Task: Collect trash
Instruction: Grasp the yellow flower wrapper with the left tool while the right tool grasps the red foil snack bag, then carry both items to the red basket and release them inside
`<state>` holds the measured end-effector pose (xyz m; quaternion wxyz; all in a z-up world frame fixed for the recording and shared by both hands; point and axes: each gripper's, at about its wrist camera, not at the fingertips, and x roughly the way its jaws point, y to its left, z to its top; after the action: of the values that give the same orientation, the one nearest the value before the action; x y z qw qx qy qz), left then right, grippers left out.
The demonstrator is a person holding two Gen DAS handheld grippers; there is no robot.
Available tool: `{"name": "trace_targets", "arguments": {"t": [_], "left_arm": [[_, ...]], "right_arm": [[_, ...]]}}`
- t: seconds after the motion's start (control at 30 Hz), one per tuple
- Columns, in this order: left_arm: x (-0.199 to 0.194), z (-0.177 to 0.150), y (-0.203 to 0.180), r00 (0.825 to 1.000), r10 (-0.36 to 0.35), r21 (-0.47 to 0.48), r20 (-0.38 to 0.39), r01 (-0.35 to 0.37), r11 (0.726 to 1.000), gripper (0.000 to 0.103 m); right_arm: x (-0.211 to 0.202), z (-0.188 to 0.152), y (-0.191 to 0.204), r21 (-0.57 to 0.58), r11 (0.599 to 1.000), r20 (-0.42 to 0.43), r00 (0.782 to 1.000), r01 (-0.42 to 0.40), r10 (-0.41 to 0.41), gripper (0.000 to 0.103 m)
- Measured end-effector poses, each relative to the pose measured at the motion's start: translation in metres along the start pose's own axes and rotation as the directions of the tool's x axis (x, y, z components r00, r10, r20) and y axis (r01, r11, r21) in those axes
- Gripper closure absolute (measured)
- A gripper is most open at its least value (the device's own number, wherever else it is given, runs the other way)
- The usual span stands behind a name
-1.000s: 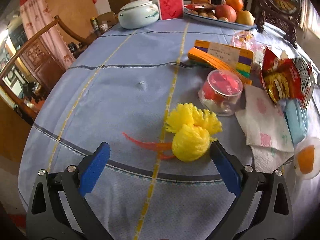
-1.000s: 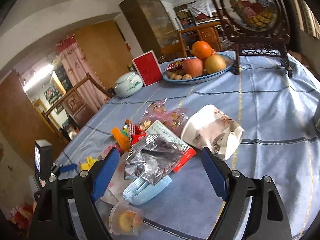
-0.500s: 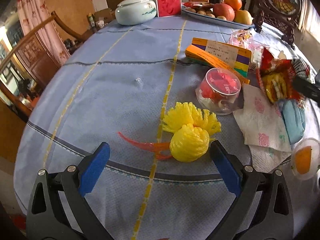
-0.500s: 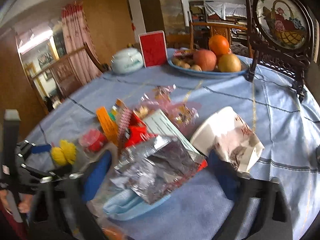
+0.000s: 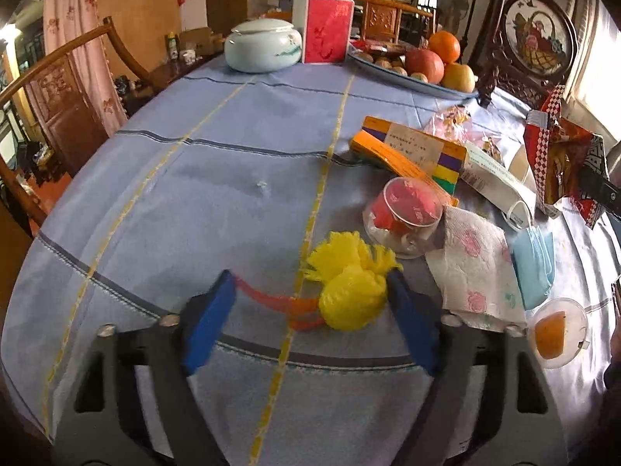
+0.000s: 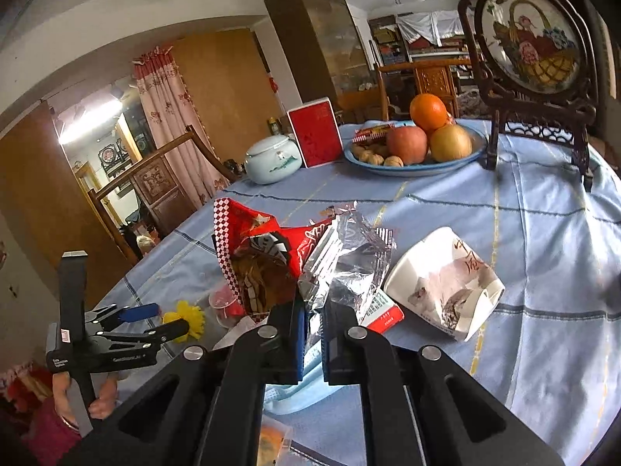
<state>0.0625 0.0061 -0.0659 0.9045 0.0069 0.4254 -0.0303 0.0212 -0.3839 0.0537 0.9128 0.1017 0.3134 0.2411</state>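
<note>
Left gripper: jaws closing around the yellow mesh ball, which lies on the blue tablecloth with an orange-red strip trailing from it toward the left pad. The right pad is just against the ball's side; the left pad stands apart from it, near the strip's far end, so no squeeze is yet applied. Right gripper: fingers pressed together on the lower edge of the snack wrapper (red printed outside, silver foil inside), which stands up above the pads and, seen from the left wrist camera, is clear of the cloth. Remaining litter on the table: a clear cup with red contents just beyond the yellow ball, a floral paper napkin to its right, a blue face mask beside the napkin, a small clear cup holding an orange piece near the table edge, and a crumpled white paper bag to the right of the wrapper. A fruit plate sits at the far side.
</note>
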Motion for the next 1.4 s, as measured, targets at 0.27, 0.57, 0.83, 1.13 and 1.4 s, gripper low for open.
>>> {"name": "trace_targets", "arguments": {"t": [0.27, 0.57, 0.83, 1.13, 1.4], "left_arm": [[-0.013, -0.006, -0.002, 0.998, -0.05, -0.007, 0.04, 0.051, 0.999, 0.07], [-0.08, -0.037, 0.042, 0.993, 0.009, -0.121, 0.117, 0.005, 0.993, 0.071], [-0.165, -0.108, 0.131, 0.965, 0.231, -0.297, 0.125, -0.186, 0.937, 0.07], [-0.212, -0.229, 0.252, 0.927, 0.374, -0.582, -0.038, -0.325, 0.745, 0.07], [-0.19, -0.277, 0.288, 0.904, 0.401, -0.646, -0.146, -0.394, 0.654, 0.021]], "right_arm": [[0.002, 0.003, -0.005, 0.023, 1.0, 0.001, 1.0, 0.0, 0.0, 0.096], [-0.005, 0.003, -0.004, 0.026, 0.999, 0.017, 1.0, -0.019, 0.019, 0.096], [-0.008, -0.001, 0.0, 0.008, 1.0, 0.02, 1.0, -0.015, 0.015, 0.096], [-0.012, -0.005, -0.002, 0.03, 1.0, 0.036, 0.999, 0.006, -0.007, 0.096], [-0.012, -0.01, 0.009, 0.035, 0.999, 0.041, 0.999, 0.015, -0.017, 0.096]]}}
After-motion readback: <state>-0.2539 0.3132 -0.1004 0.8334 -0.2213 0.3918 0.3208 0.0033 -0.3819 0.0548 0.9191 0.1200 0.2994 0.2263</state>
